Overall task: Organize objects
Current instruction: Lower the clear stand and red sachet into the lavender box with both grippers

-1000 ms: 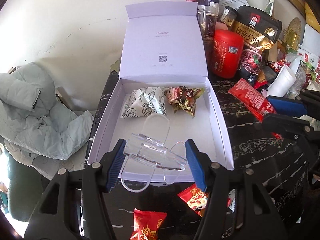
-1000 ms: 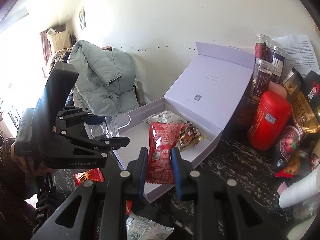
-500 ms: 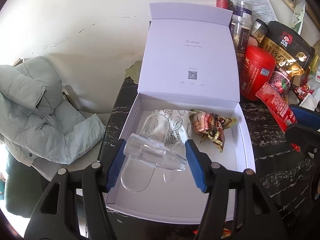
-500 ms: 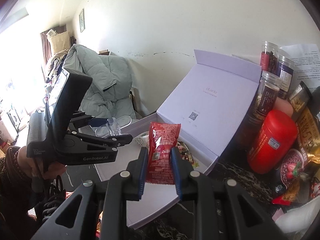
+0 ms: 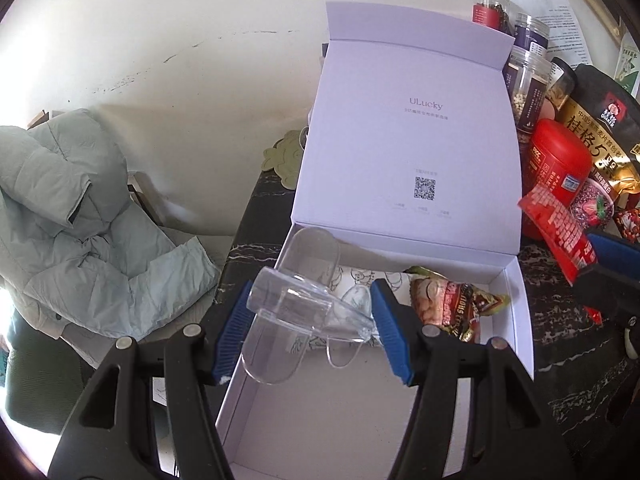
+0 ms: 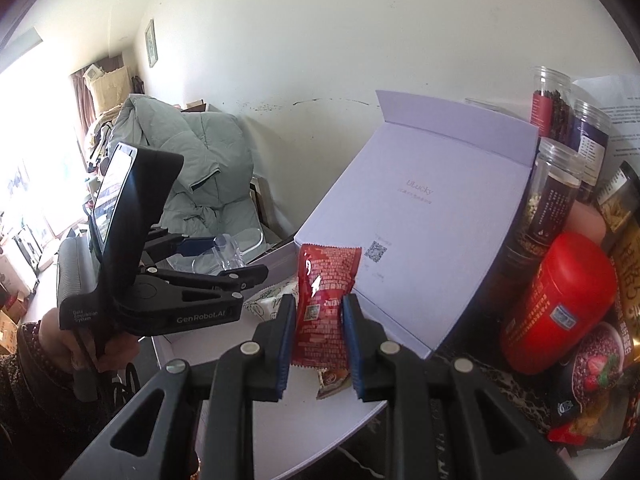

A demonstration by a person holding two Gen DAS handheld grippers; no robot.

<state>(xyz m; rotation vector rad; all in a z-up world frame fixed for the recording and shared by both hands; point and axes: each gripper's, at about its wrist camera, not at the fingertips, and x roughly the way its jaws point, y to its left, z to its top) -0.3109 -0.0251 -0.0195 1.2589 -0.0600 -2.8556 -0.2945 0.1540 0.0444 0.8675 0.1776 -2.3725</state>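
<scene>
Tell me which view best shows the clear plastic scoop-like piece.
The left wrist view: the clear plastic scoop-like piece sits large and central in the left gripper over the white box. The right wrist view shows only small clear bits beyond that gripper.

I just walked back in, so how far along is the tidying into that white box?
Done: two snack packets, a white patterned one and a brown one, lie in the open white box. In hand: the left gripper holds a clear plastic piece above the box, and the right gripper holds a red packet. Left: the red canister and jars crowd the table beside it.
</scene>
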